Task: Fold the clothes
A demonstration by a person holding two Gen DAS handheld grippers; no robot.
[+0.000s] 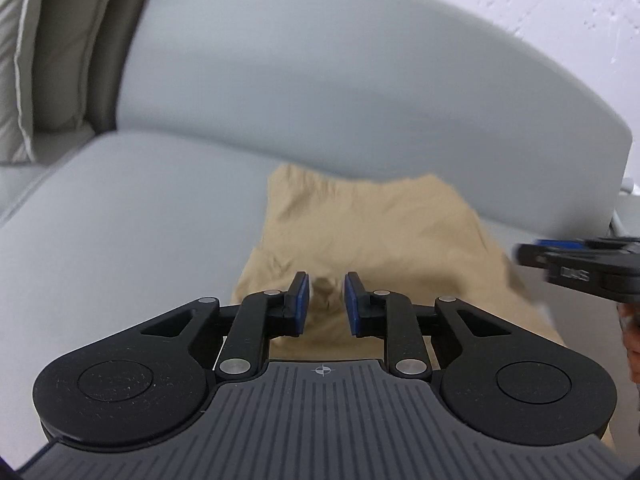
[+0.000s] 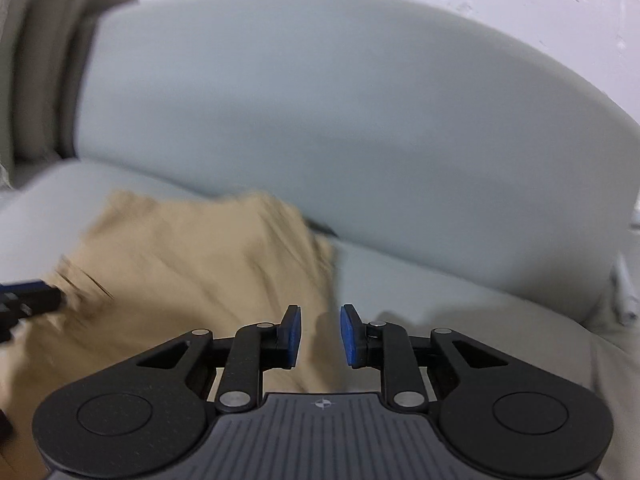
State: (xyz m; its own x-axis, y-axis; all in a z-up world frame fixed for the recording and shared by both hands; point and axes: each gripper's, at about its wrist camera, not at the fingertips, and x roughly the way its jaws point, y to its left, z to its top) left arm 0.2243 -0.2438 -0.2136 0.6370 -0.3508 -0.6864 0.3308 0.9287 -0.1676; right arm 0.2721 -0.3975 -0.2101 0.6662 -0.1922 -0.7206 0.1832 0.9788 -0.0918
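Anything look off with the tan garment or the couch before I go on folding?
Nothing damaged or spilled. The tan garment lies rumpled on the grey sofa seat, wrinkled and uneven at its edges rather than squared. Both the left gripper and right gripper stand open over it, gripping no cloth.

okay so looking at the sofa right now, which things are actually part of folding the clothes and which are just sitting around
Part of the job:
tan garment on the sofa seat
left gripper, jaws apart over the cloth
right gripper, jaws apart at the garment's edge

Just lying about:
beige cushion at the sofa's far end
sofa backrest
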